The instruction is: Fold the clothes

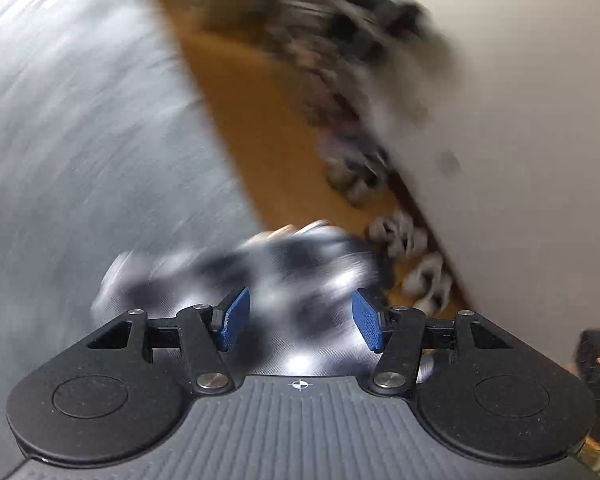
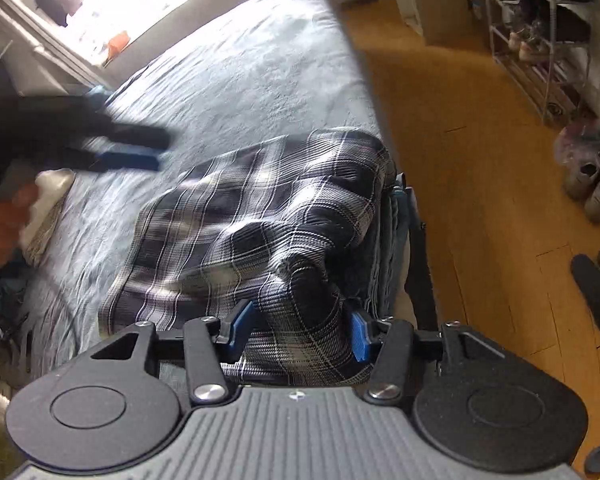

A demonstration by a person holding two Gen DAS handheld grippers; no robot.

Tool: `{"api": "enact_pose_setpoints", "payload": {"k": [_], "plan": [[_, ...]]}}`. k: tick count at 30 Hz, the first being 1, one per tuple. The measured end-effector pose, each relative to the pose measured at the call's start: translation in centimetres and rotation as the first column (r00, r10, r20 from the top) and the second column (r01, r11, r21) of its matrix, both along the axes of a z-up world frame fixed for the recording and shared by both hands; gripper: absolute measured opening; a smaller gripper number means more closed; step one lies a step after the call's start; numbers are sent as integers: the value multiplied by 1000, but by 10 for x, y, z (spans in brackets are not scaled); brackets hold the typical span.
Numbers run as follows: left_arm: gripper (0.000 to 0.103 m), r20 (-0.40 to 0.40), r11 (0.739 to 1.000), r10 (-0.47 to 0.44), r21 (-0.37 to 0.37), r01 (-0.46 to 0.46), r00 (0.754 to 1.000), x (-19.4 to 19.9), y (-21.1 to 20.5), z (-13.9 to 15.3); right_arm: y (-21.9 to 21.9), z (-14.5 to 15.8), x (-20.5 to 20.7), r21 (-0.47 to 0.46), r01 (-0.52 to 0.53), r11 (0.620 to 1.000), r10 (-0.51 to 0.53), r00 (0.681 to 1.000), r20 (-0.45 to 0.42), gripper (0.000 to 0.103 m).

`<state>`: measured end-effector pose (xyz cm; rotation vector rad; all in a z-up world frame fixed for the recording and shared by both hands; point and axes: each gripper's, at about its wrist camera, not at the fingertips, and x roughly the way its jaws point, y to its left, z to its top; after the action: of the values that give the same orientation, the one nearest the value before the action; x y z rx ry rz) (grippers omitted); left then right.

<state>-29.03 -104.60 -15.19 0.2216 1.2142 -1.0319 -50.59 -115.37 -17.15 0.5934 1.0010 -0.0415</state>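
Note:
A black-and-white plaid garment (image 2: 260,208) lies folded near the right edge of the grey-blue bed (image 2: 240,68), on top of a stack of folded clothes (image 2: 392,240). My right gripper (image 2: 298,330) has its jaws wide apart, with a fold of the plaid cloth lying between the blue pads (image 2: 359,336). My left gripper (image 1: 300,320) is open and empty above the blurred plaid garment (image 1: 292,264). The left gripper also shows in the right wrist view (image 2: 136,148), blurred, above the bed to the left of the garment.
A wooden floor (image 2: 480,160) runs along the bed's right side. A metal shoe rack (image 2: 540,40) stands by the wall, with several shoes (image 2: 592,176) on the floor. A white object (image 2: 48,204) lies on the bed's left side. The left wrist view is heavily motion-blurred.

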Motion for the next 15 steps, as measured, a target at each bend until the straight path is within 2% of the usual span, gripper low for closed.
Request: {"api": "enact_pose_setpoints", "payload": {"k": [1, 3, 4, 6, 7, 9, 11, 13, 15], "plan": [[58, 41, 996, -81, 40, 79, 996, -8, -25, -3, 0, -1, -1, 8, 12, 1000, -12, 1000, 5, 53], [58, 102, 969, -219, 136, 204, 970, -25, -70, -9, 0, 0, -2, 8, 24, 1000, -24, 1000, 16, 53], [58, 117, 957, -257, 168, 236, 959, -30, -86, -12, -3, 2, -3, 21, 37, 999, -37, 999, 27, 53], [58, 127, 944, -293, 193, 266, 948, -35, -102, -16, -22, 5, -9, 105, 100, 989, -106, 993, 60, 53], [58, 121, 951, -270, 189, 245, 955, -32, -101, -17, -35, 4, -14, 167, 144, 975, -159, 984, 80, 53], [58, 107, 963, -221, 181, 199, 969, -25, -98, -20, -64, -3, -21, 298, 241, 924, -283, 953, 107, 54], [58, 37, 983, -108, 156, 101, 993, -12, -86, -24, -89, -15, -19, 394, 325, 860, -391, 915, 100, 55], [58, -67, 991, -2, 131, 11, 998, 1, -68, -30, -106, -31, -5, 472, 342, 813, -429, 899, 89, 55], [58, -157, 991, 76, 123, -57, 985, 15, -54, -36, -115, -47, 19, 506, 335, 795, -417, 907, 55, 55]]}}
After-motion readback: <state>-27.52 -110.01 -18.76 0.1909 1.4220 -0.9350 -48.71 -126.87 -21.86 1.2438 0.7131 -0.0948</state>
